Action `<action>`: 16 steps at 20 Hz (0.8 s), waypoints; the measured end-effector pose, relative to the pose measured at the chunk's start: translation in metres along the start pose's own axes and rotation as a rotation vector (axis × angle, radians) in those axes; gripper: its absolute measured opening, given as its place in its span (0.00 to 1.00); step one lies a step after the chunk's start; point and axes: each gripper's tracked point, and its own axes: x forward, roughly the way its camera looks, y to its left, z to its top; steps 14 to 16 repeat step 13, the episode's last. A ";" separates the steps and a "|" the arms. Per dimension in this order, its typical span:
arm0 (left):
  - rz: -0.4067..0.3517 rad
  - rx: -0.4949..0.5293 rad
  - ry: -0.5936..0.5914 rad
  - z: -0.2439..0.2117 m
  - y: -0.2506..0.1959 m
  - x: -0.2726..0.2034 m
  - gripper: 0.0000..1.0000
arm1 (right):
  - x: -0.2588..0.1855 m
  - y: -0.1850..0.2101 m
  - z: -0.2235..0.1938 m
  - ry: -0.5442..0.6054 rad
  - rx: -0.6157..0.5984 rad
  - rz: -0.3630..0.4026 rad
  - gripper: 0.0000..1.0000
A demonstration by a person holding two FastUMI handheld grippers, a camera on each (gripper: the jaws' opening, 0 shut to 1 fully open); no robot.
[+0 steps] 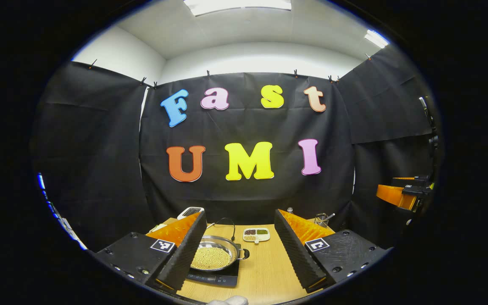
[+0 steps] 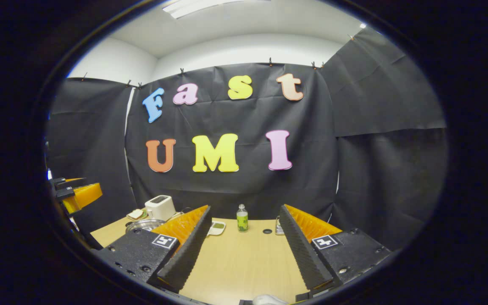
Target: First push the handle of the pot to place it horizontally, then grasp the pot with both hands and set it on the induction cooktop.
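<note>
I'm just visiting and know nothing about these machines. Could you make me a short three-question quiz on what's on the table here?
1. True or false: the pot already sits on the induction cooktop.
2. What stands mid-table at the back in the right gripper view? A) bottle B) kettle C) mug
3. Fill in: the left gripper and right gripper both have their fingers ____.

Key: 1 true; 2 A, the bottle; 3 open, holding nothing.

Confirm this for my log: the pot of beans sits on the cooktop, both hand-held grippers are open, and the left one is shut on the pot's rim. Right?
Not quite. In the left gripper view the left hand-held gripper is open and holds nothing; the pot lies beyond its fingers. The pot does sit on the cooktop, and the right hand-held gripper is open too.
</note>
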 end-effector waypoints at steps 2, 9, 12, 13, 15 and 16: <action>-0.003 -0.002 -0.004 0.002 -0.001 0.003 0.95 | 0.000 0.000 0.000 0.004 0.006 0.000 1.00; -0.011 0.012 0.002 0.000 -0.006 0.013 0.95 | -0.002 -0.003 -0.001 -0.002 0.005 -0.016 1.00; -0.018 0.008 0.004 -0.001 -0.008 0.014 0.96 | -0.003 -0.003 -0.003 0.000 0.006 -0.019 1.00; -0.017 0.008 0.006 -0.001 -0.008 0.015 0.96 | -0.003 -0.003 -0.002 -0.001 0.007 -0.019 1.00; -0.017 0.008 0.006 -0.001 -0.008 0.015 0.96 | -0.003 -0.003 -0.002 -0.001 0.007 -0.019 1.00; -0.017 0.008 0.006 -0.001 -0.008 0.015 0.96 | -0.003 -0.003 -0.002 -0.001 0.007 -0.019 1.00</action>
